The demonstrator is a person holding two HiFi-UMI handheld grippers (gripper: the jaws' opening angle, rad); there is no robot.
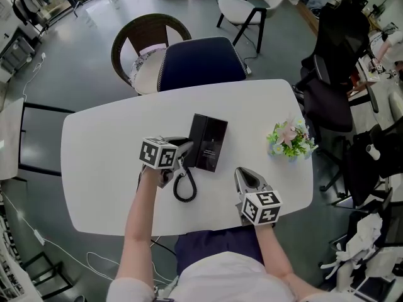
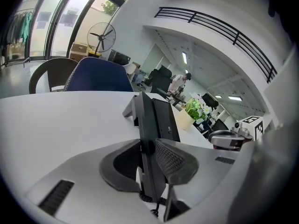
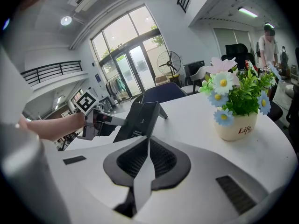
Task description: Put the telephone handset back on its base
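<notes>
Two grippers are at a white table [image 1: 94, 168]. Left gripper [image 1: 182, 154]: jaws pinch the black telephone handset [image 2: 148, 125], seen edge-on, just left of the telephone base [image 1: 209, 142] at the table's centre. In the head view that gripper hides most of the handset, and whether it touches the base cannot be told. Its coiled cord [image 1: 184, 189] lies on the near side. Right gripper [image 1: 247, 177]: jaws pressed together on nothing, near and right of the base, apart from it. A potted flower arrangement [image 1: 290, 139] stands at the right. The far edge of the table cuts off part of a blue chair [image 1: 200, 61].
</notes>
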